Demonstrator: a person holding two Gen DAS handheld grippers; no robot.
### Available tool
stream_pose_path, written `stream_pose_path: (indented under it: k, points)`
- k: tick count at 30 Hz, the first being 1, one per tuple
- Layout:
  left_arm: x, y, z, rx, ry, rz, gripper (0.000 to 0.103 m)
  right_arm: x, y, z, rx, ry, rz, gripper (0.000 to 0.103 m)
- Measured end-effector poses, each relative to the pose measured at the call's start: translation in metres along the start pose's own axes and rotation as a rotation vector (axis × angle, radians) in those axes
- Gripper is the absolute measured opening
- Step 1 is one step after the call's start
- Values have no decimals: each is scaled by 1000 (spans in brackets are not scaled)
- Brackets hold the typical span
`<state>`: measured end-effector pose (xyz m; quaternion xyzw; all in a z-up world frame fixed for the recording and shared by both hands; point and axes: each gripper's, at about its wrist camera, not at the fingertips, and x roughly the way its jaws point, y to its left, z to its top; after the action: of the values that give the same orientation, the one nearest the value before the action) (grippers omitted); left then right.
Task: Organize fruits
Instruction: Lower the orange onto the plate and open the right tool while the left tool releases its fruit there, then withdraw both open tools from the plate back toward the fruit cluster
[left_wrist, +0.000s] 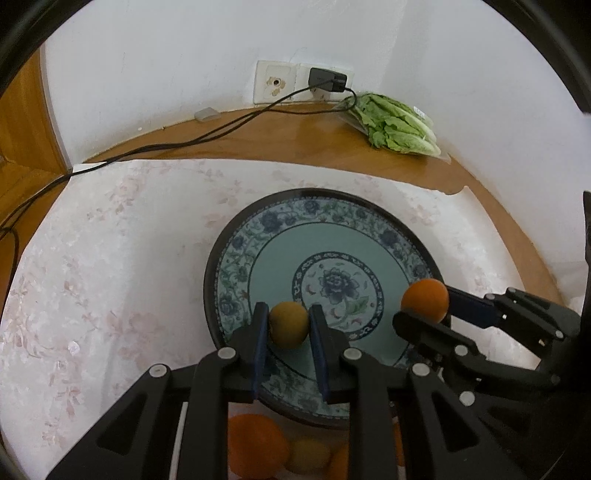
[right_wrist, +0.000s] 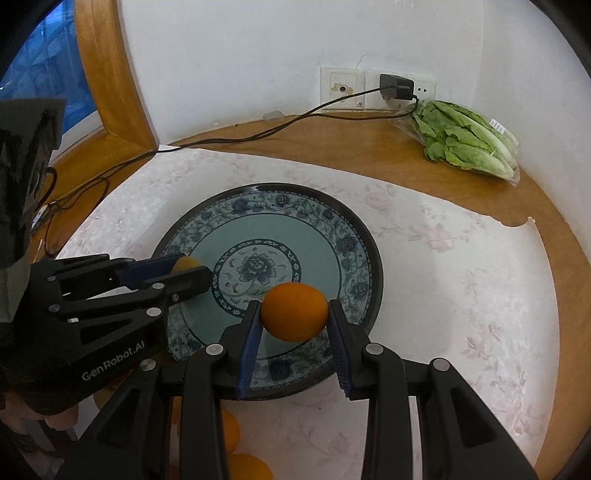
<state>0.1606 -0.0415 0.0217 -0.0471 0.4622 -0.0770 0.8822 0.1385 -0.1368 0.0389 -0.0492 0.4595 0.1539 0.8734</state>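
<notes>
Fruits (right_wrist: 294, 312) gripped in both downward-tilted grippers above plate (right_wrist: 354, 236).

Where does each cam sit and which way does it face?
Left wrist: on the left hand-held gripper, angled down at the plate; shut on a yellow-green fruit; right hand-held gripper at right.
Right wrist: on the right one, holding an orange; left one opposite.
Shared: plate, lettuce, charger.

You've got a small yellow-green fruit (left_wrist: 288, 325) pinched over the patterned plate (left_wrist: 236, 254), near its front rim, and a rounder orange (right_wrist: 294, 312) clamped just above the plate's right side. More fruit (left_wrist: 255, 448) lies below.
</notes>
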Motion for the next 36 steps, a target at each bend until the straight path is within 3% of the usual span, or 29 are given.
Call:
stream_pose_path:
  k: [21, 29, 36]
  points:
    - [-4, -10, -1, 24, 5, -19, 23, 4, 0, 1, 3, 17, -17, 36]
    - [-12, -7, -2, 12, 2, -14, 35, -5, -2, 1, 11, -8, -34, 45]
    - [-23, -7, -6, 13, -1, -22, 36, -19, 4, 1, -1, -23, -28, 45]
